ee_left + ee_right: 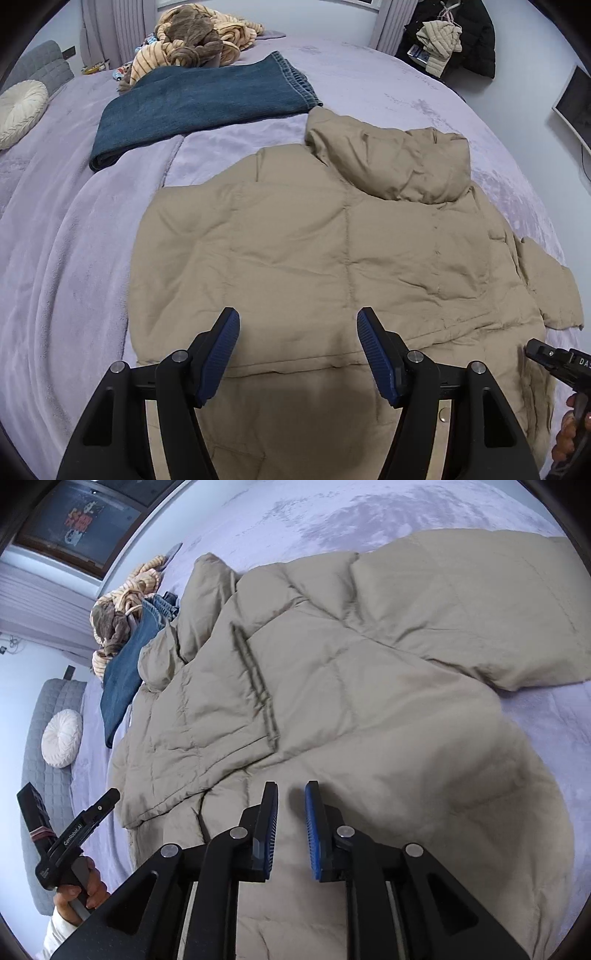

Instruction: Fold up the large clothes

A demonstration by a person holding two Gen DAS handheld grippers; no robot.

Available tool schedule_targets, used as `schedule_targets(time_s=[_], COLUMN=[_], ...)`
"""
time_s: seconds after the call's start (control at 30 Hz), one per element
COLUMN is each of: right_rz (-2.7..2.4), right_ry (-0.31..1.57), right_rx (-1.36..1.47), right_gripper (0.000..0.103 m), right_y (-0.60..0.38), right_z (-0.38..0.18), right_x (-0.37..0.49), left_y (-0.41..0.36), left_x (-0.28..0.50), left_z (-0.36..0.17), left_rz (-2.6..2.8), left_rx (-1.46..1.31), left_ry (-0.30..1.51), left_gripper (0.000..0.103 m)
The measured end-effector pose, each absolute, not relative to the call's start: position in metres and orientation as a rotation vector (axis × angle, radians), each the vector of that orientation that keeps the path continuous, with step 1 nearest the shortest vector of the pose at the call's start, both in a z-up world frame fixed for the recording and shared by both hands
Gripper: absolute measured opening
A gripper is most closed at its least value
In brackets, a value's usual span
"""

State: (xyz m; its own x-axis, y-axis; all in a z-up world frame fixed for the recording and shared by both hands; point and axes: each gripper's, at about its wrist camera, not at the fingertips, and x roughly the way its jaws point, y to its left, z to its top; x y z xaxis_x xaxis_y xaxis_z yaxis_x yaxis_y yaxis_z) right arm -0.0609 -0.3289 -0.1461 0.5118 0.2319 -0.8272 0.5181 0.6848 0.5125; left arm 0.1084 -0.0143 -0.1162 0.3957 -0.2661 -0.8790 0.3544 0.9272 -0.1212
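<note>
Blue ribbed pads line the black fingers of the left gripper point(298, 325), which are spread wide above the hem of a beige quilted puffer jacket point(332, 251) without touching it. That jacket lies flat, back side up, on a bed covered with a lavender plush blanket point(66, 258); its hood point(391, 162) points toward the far side of the bed and one sleeve point(550, 288) reaches out to the right.

Seen from the right wrist, the right gripper point(291, 794) hangs over the puffer jacket point(332, 701) with its fingers drawn close together, a narrow gap left between the pads and no fabric caught in it. On this side a fold of the jacket lies turned over the body, and the sleeve point(461, 602) spreads away across the blanket point(554, 731).

Beyond the hood, a folded pair of dark blue denim jeans point(192, 107) rests on the bed, touching the hood's edge. Farther off sits a heap of tan striped and brown knitted cloth point(192, 40). A round white pleated cushion point(20, 110) leans near the grey padded headboard point(40, 62).
</note>
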Motion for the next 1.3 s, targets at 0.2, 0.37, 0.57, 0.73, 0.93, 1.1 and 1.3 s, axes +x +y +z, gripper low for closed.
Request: schedule_targets(time_s=[0.2, 0.37, 0.57, 0.73, 0.93, 1.1, 1.3], right_rz=[-0.256, -0.282, -0.324, -0.376, -0.417, -0.462, -0.483], right_ry=[1.028, 1.029, 1.004, 0.961, 0.895, 0.828, 0.728], right_rx=[0.860, 0.870, 0.925, 0.986, 1.075, 1.158, 1.232], right_gripper=[0.032, 0.034, 0.045, 0.059, 0.064, 0.081, 0.089], right_y=[-0.365, -0.389, -0.418, -0.446, -0.483, -0.514, -0.552], right_z=[-0.139, -0.140, -0.144, -0.145, -0.148, -0.152, -0.158], right_x=[-0.103, -0.134, -0.164, -0.181, -0.199, -0.211, -0.220], left_y=[-0.030, -0.025, -0.029, -0.058, -0.114, -0.146, -0.175], left_x=[0.098, 0.098, 0.087, 0.066, 0.042, 0.025, 0.021], left_z=[-0.145, -0.174, -0.162, -0.140, -0.129, -0.119, -0.119], left_rz=[-0.335, -0.276, -0.249, -0.327, -0.454, -0.488, -0.513], left_rx=[0.161, 0.245, 0.229, 0.199, 0.163, 0.139, 0.169], left_ry=[1.104, 1.122, 1.154, 1.152, 1.190, 1.147, 1.161], left_gripper=[0.068, 0.068, 0.068, 0.068, 0.068, 0.103, 0.103])
